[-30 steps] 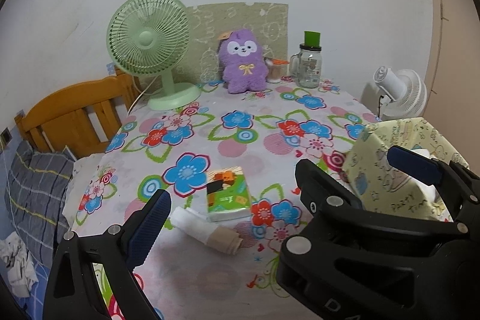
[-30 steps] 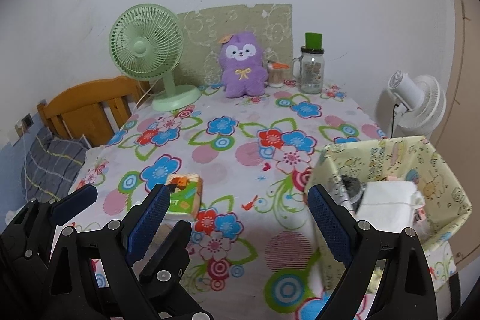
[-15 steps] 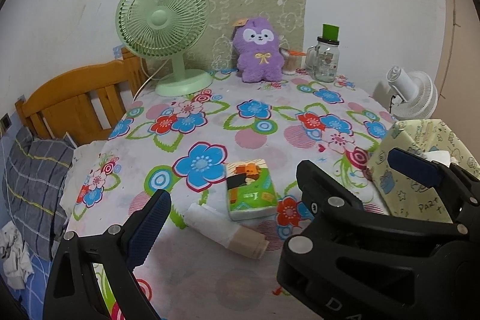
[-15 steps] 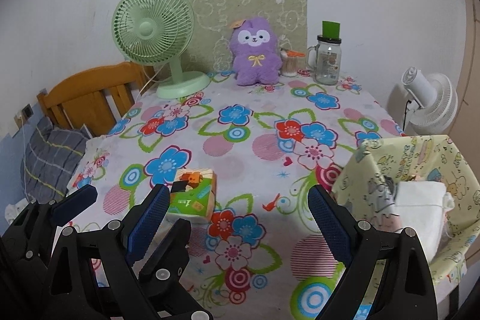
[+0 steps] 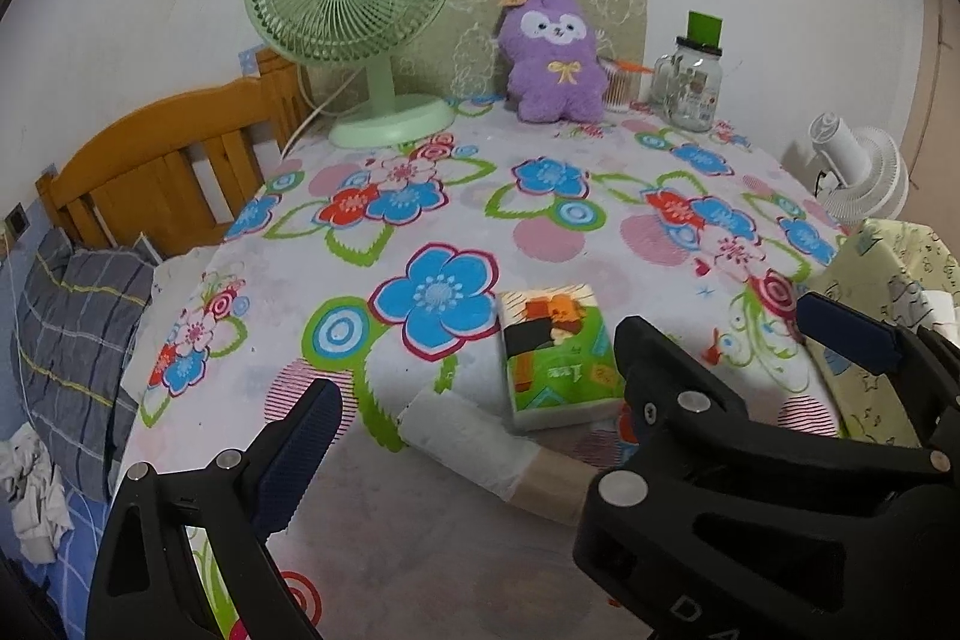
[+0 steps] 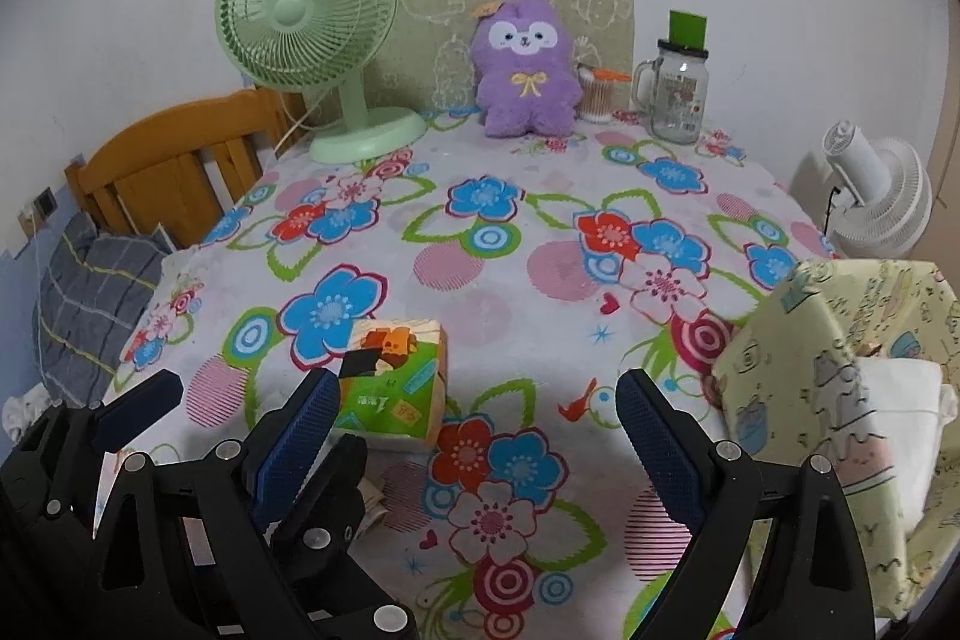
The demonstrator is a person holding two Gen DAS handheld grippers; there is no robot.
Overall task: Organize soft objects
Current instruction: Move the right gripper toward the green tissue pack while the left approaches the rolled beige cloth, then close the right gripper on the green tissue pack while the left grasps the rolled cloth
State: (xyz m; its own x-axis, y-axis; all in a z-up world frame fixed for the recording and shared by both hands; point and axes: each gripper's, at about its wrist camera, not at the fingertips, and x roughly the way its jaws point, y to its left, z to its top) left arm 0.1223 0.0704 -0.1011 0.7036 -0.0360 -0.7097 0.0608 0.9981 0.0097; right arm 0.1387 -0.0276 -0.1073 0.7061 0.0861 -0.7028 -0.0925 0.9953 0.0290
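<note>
Both grippers have moved closer to the tissue pack (image 5: 555, 358) and paper roll (image 5: 480, 439) lying side by side on the tablecloth (image 5: 540, 196), left gripper (image 5: 468, 400) and right gripper (image 6: 480, 436) spread wide and empty, so pickup toward the fabric bin (image 6: 840, 340) looks imminent

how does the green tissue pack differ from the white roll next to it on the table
The green printed tissue pack is a flat-sided block with a colourful cartoon picture, while the white rolled cloth with a beige end is a plain cylinder. The pack lies flat on its broad face; the roll lies on its side, slanting across the floral tablecloth. The pack sits farther from the left gripper than the roll. Both rest ungripped on the table, close beside each other.
</note>
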